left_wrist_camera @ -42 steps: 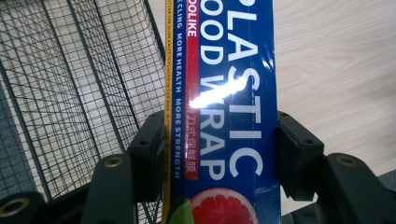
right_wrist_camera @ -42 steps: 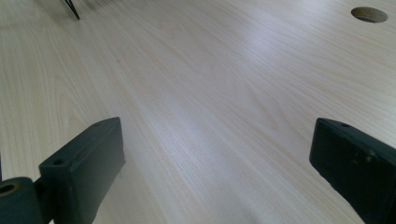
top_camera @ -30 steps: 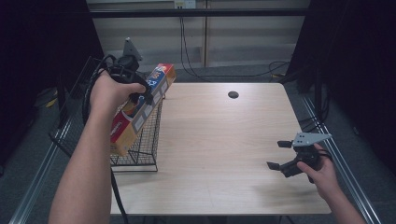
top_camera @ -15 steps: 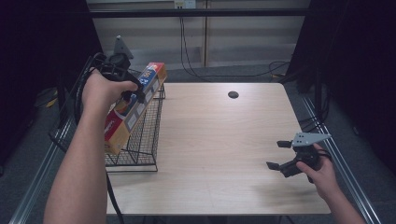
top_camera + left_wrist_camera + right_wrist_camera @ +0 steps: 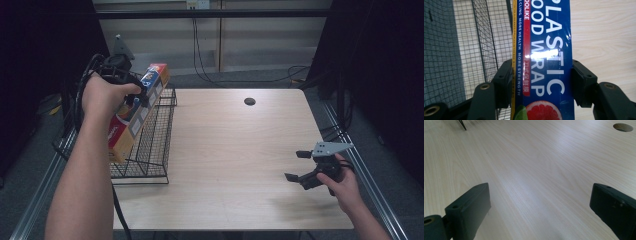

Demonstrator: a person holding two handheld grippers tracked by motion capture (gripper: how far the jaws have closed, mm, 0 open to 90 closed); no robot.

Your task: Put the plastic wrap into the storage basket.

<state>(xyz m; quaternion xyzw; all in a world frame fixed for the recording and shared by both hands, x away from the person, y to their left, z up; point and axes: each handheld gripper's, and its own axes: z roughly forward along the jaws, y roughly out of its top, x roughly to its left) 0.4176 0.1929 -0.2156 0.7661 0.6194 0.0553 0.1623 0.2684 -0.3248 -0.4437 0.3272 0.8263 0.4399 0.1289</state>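
Since a second ago, the left gripper (image 5: 131, 96) is carrying the long blue-and-red plastic-wrap box (image 5: 136, 112) — clamped between its jaws — farther above the black wire basket (image 5: 150, 145). Lowering it in probably follows, while the right gripper (image 5: 311, 170) is idling wide apart on the wooden table (image 5: 235, 150).

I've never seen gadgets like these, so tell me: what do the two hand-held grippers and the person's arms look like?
Both are black, pistol-like tools. The left gripper has blocky black jaws with small brass-ringed screw holes, a loop of black cable and a grey three-cornered plate on top. The right gripper has the same chunky black jaws and a grey plate with small holes. Both forearms are bare, no sleeves or gloves showing.
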